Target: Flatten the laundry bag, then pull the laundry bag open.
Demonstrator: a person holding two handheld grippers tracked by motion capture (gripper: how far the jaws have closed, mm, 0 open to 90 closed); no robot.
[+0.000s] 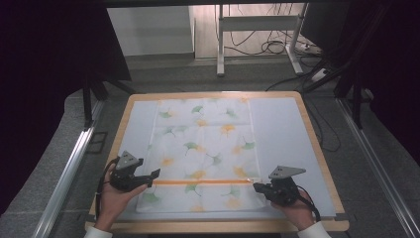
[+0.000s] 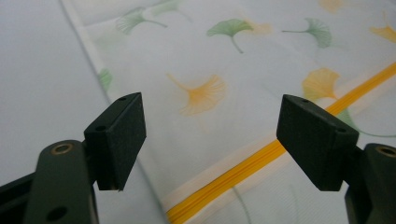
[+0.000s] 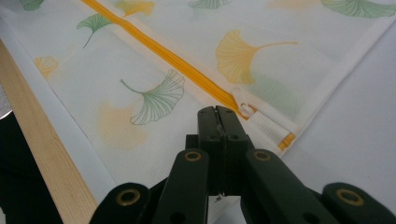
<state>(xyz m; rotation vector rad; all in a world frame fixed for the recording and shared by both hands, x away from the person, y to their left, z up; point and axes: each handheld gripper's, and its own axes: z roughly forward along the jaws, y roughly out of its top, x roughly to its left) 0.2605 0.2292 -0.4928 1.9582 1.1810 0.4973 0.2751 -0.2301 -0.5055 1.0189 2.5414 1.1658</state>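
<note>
A white cloth bag (image 1: 203,148) printed with green and orange ginkgo leaves lies flat on the table. An orange zipper (image 1: 203,182) runs across its near part. My left gripper (image 1: 152,179) sits at the zipper's left end, and in the left gripper view it (image 2: 210,135) stands open, its pads wide apart over the cloth and zipper (image 2: 261,156), touching nothing. My right gripper (image 1: 256,187) is at the zipper's right end. In the right gripper view it (image 3: 218,114) is shut, with its tip low over the cloth right beside the white zipper pull (image 3: 245,110). Whether it pinches any cloth I cannot tell.
A white mat (image 1: 282,134) covers the wooden table, whose rim (image 1: 218,227) shows along the near edge. Metal rails (image 1: 69,168) flank the table on both sides. Behind it stand a desk frame (image 1: 257,34) and loose cables (image 1: 277,47) on the floor.
</note>
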